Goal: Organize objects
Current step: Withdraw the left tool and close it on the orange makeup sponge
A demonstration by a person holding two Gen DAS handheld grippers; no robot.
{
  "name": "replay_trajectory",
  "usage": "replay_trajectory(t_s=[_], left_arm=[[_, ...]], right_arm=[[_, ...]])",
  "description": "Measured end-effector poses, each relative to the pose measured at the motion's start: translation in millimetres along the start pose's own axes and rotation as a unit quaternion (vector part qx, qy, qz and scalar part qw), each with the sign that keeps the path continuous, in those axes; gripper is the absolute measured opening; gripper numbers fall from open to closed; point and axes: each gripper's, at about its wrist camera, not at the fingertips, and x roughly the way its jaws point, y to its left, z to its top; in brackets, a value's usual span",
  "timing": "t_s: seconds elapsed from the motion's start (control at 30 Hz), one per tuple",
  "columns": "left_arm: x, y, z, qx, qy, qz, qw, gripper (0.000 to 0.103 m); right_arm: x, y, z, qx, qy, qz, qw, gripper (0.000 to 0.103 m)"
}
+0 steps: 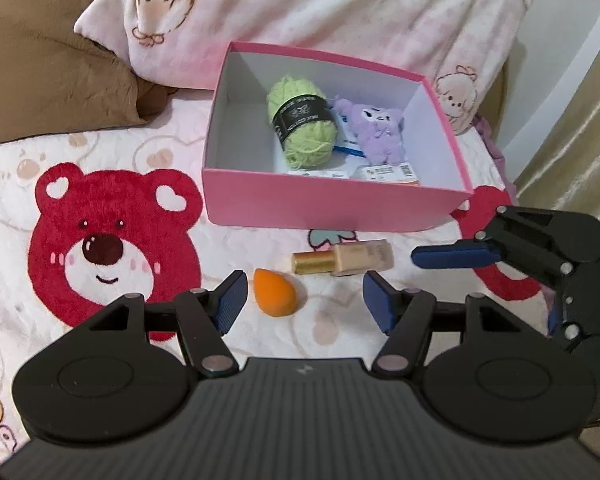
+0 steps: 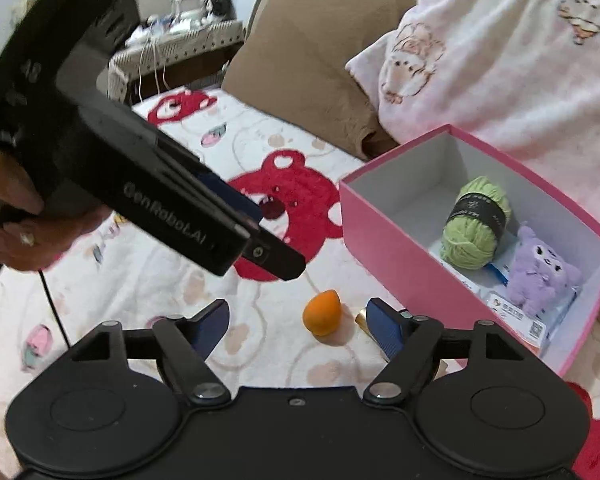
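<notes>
Bed (image 1: 148, 184) with bear-print cover | left gripper (image 1: 304, 300) fingers apart – orange sponge (image 1: 278, 294) between, untouched | right gripper (image 2: 300, 322) fingers apart – sponge between, bottle (image 1: 342, 262) behind right finger

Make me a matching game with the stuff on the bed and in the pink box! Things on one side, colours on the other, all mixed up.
Things:
1. ball of yarn
2. plush toy
3. makeup sponge
4. bottle cap

Colours:
A. gold
B. purple
C. green
D. orange

Pairs: 1-C, 2-B, 3-D, 4-A. The yarn and the plush toy lie in the pink box; the sponge and the bottle lie on the blanket in front of it.
</notes>
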Motion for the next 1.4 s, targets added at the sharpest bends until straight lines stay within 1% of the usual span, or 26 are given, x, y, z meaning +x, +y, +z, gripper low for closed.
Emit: replay_trajectory(t_s=[0.2, 0.3, 0.4, 0.53, 0.63, 0.73, 0.8, 0.83, 0.9, 0.93, 1.0, 1.03, 1.07, 1.1, 1.17, 1.27, 1.4], left_arm=[[32.4, 14.3, -12.9, -0.003, -0.005, -0.025, 0.9997, 0.062], [50.1, 18.0, -20.0, -0.001, -0.008, -0.035, 0.9994, 0.062], [68.4, 25.0, -27.6, -0.015, -0.003, -0.047, 0.9988, 0.062], [87.2, 35.5, -36.5, -0.032, 0.000, -0.057, 0.9978, 0.062], [96.8, 40.7, -40.5, -0.037, -0.003, -0.060, 0.9975, 0.062], [105.9, 44.3, -43.6, -0.045, -0.002, -0.062, 0.9971, 0.059], [111.0, 47.1, -44.7, -0.048, 0.001, -0.064, 0.9967, 0.052], [113.9, 48.2, -45.4, -0.051, 0.002, -0.066, 0.9965, 0.050], [118.8, 50.2, -46.2, -0.056, 0.007, -0.070, 0.9960, 0.045], [120.3, 50.8, -46.8, -0.058, 0.006, -0.070, 0.9958, 0.043], [121.9, 52.6, -48.0, -0.062, 0.000, -0.073, 0.9954, 0.038], [122.1, 54.0, -48.5, -0.066, -0.004, -0.076, 0.9949, 0.036], [122.3, 55.7, -48.8, -0.072, -0.006, -0.081, 0.9941, 0.032], [123.2, 57.4, -48.7, -0.078, -0.004, -0.084, 0.9934, 0.032], [124.6, 60.7, -48.5, -0.093, -0.003, -0.088, 0.9918, 0.031], [124.2, 62.6, -46.8, -0.109, -0.003, -0.094, 0.9896, 0.031], [118.2, 52.4, -45.2, -0.090, 0.000, -0.081, 0.9926, 0.031]], right_arm=[[47.1, -8.5, -19.9, 0.044, -0.004, -0.017, 0.999, 0.079], [58.4, -11.3, -29.7, 0.052, -0.020, -0.024, 0.998, 0.079], [69.3, -15.2, -34.2, 0.062, -0.025, -0.026, 0.997, 0.079], [81.2, -9.4, -35.5, 0.026, -0.039, -0.042, 0.998, 0.079], [91.7, -3.7, -37.6, -0.003, -0.039, -0.048, 0.998, 0.079], [104.2, 0.1, -41.6, -0.024, -0.028, -0.052, 0.998, 0.078], [112.4, 2.7, -42.6, -0.034, -0.017, -0.057, 0.998, 0.069], [115.5, 3.3, -42.4, -0.036, -0.013, -0.056, 0.998, 0.068], [121.0, 3.8, -42.2, -0.038, -0.004, -0.054, 0.998, 0.060], [123.4, 3.1, -42.3, -0.036, 0.001, -0.057, 0.998, 0.058], [128.9, -1.3, -42.5, -0.026, 0.012, -0.062, 0.998, 0.051], [130.8, -4.4, -42.8, -0.019, 0.014, -0.067, 0.998, 0.050], [132.6, -7.8, -42.4, -0.011, 0.017, -0.070, 0.997, 0.045], [134.0, -12.6, -41.4, 0.001, 0.020, -0.068, 0.997, 0.040], [133.1, -19.9, -39.4, 0.028, 0.021, -0.055, 0.998, 0.039], [129.7, -22.2, -38.6, 0.043, 0.023, -0.049, 0.998, 0.038], [122.9, -23.5, -35.6, 0.066, 0.031, -0.041, 0.996, 0.038]])
